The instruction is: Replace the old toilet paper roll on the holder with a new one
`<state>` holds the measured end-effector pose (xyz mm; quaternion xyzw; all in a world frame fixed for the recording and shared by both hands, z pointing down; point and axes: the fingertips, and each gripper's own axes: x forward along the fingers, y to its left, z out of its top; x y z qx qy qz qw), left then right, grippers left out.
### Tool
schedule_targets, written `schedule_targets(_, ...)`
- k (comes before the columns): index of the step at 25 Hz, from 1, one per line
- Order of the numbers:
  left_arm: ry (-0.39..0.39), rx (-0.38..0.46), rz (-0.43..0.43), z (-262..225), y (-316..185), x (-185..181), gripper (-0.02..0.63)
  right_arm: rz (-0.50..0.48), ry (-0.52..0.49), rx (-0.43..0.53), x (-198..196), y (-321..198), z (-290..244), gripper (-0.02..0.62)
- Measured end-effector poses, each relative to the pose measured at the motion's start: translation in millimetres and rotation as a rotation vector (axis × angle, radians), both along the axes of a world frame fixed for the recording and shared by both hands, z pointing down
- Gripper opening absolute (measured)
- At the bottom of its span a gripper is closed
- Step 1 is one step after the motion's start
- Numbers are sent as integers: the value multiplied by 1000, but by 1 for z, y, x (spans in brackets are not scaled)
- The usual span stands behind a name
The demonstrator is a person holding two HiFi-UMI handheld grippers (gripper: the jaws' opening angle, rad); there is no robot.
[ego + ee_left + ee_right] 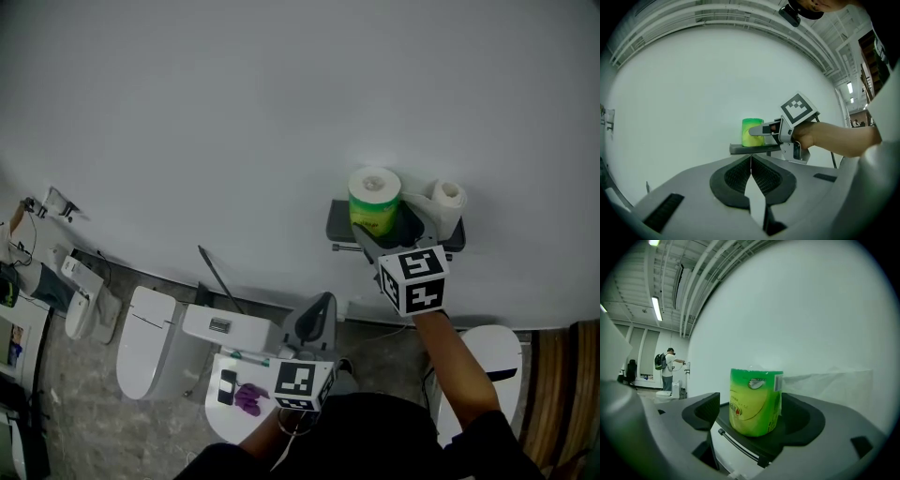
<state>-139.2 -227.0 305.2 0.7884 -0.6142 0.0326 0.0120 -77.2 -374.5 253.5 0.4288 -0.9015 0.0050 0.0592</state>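
A green-wrapped toilet paper roll [375,201] stands upright on the dark wall holder's shelf [339,225]. A white roll [449,199] sits at the shelf's right end. My right gripper [386,234] reaches level to the shelf, its jaws open on either side of the green roll [754,401], with a gap showing on the left side. In the left gripper view the same green roll [752,132] and shelf [750,149] appear ahead. My left gripper [751,168] is lower and further back, shut with nothing between its jaws.
Below the holder stand white toilets [145,342], one with a purple object [248,398] on its lid, and another toilet [492,361] at the right. A wooden panel [562,394] borders the right edge. A person [669,369] stands far off by the wall.
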Motion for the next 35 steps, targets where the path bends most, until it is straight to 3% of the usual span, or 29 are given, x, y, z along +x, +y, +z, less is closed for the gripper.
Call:
schedule_targets(8,-2,11,-10,-4,-4,-11,23,57,47,-72,-7,-16,2,385)
schedule_targets(16,13,13,13,-2,-11,-5,23,54,22,-124,-14,-28,-3,387)
schedule_targets(26,17,9,8,-2,-12,-6,23,0,19,-79,-25,-31,-5,402)
schedule_targets(35,4,-7,-11,2,-9,-2,23,-73,34,87,-26,-2,-41,402)
